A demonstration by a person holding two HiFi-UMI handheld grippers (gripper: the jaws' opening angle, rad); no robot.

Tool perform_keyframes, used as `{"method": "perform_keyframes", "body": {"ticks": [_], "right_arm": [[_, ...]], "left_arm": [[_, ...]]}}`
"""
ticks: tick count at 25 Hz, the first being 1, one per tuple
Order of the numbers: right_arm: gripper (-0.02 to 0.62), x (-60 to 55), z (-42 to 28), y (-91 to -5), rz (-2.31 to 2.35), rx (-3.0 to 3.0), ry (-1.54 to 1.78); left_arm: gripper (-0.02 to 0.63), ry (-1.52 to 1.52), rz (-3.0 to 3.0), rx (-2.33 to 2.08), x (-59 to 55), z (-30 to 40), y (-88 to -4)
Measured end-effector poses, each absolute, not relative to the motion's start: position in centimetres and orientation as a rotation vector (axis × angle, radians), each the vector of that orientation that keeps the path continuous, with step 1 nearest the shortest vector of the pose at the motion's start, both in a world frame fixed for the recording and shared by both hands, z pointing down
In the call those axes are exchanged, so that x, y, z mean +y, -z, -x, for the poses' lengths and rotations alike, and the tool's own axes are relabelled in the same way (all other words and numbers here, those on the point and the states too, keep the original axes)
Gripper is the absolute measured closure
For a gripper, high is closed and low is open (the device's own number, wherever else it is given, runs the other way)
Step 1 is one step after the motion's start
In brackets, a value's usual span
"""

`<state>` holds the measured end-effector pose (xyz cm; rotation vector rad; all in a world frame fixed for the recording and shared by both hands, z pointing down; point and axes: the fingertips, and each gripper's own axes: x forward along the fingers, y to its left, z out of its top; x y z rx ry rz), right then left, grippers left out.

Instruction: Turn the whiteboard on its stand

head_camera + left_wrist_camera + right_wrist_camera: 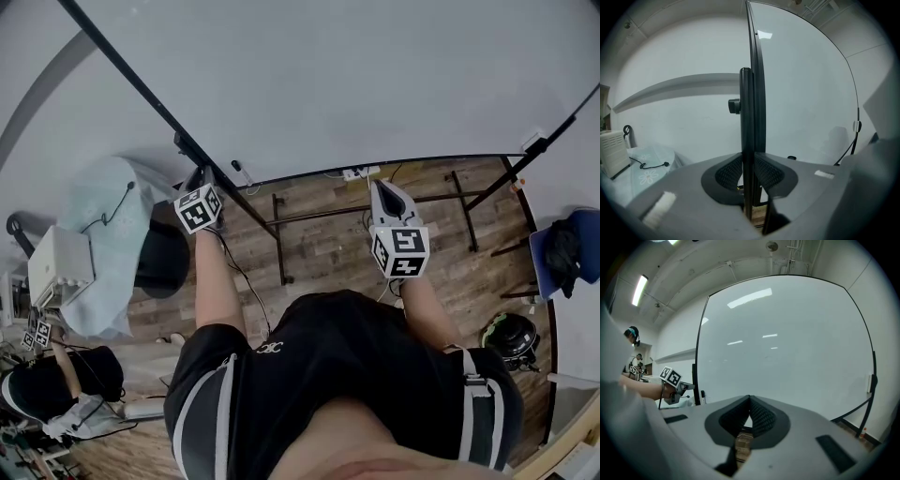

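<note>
Two hand-held grippers (pixel 200 180) (pixel 382 190) (one whiteboard (pixel 356 84))

A brown wooden plank floor (pixel 328 246) carries the black metal tube legs of a stand (pixel 279 251). A white power strip (pixel 361 173) with trailing cables lies near them, and a round dark canister (pixel 509 337) sits well apart.

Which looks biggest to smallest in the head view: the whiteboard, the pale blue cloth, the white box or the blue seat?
1. whiteboard, filling the top.
2. pale blue cloth.
3. white box and blue seat look alike; the picture's edge cuts the seat, so I won't rank them.
</note>
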<state>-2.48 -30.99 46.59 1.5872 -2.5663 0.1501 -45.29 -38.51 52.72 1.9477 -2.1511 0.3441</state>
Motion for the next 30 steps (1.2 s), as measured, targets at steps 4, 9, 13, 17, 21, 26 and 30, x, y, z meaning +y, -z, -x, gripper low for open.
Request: {"method": "perform_keyframes", "body": {"ticks": [4, 9, 13, 17, 21, 26, 30], "right_arm": [[0.603, -30.8, 2.4, -46.6, -1.59, -2.561, -0.151], [0.603, -30.7, 2.7, -46.9, -1.566, -2.559, -0.15], [0.603, -30.7, 3.0, -46.9, -1.56, -2.559, -0.144], [0.603, -30.8, 3.3, -46.6, -1.567, -2.564, -0.128], [0.603, -30.8, 3.1, -46.2, -1.602, -2.585, -0.132], [0.603, -30.6, 1.8, -45.2, -1.69, -2.609, -0.111], [0.603, -30.3, 0.8, -44.5, -1.745, -2.587, -0.045]], "left_arm": [[0.525, -0.304, -1.958, -2.126, -37.3, 44.6, -52.4], [0.525, -0.212, -2.025, -2.189, -35.3, 42.4, -50.3], [0.545, -0.227, -2.096, -2.257, -34.6, 40.5, -47.5], [0.595, -0.22, -2.16, -2.319, -33.8, 37.9, -44.4], [0.595, -0.177, -2.276, -2.241, -33.6, 33.6, -42.9], [0.595, -0.162, -2.421, -2.058, -33.6, 27.0, -42.9], [0.595, -0.179, -2.519, -1.912, -33.4, 21.8, -43.9]]}}
